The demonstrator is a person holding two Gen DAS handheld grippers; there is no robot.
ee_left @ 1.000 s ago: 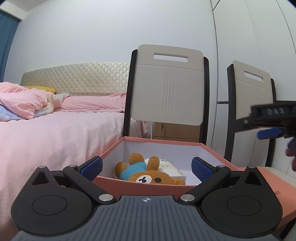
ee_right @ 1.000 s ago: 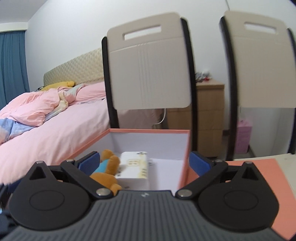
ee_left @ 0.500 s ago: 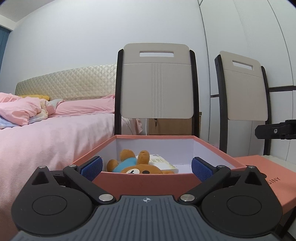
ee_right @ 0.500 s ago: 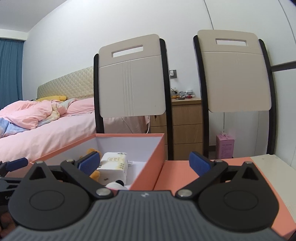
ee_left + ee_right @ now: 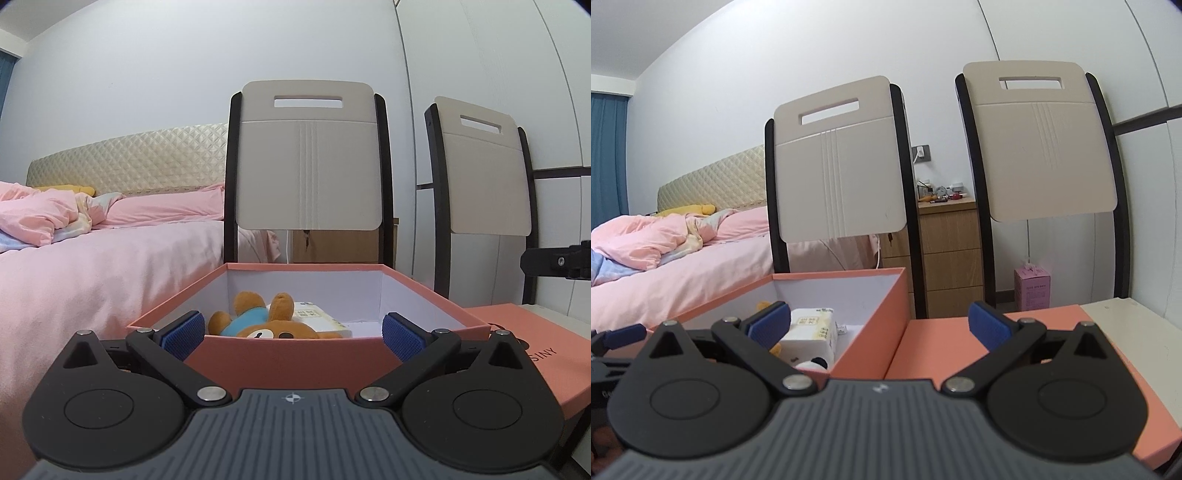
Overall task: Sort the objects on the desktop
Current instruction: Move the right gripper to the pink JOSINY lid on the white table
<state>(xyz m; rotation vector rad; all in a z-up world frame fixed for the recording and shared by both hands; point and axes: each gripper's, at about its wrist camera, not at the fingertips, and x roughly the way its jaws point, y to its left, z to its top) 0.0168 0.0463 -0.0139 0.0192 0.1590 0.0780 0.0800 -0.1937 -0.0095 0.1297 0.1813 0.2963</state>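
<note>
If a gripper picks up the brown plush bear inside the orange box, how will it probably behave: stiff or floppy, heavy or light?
The plush bear looks soft and stuffed, so it would probably squash between the fingers and hang floppy. It is likely light for its size. Lying against the white tissue pack, it might drag that pack a little when lifted.

A cream tabletop (image 5: 1126, 325) carries an open salmon box (image 5: 871, 332) and, just beside it, the flat salmon lid (image 5: 960, 343) (lettering partly hidden).
</note>
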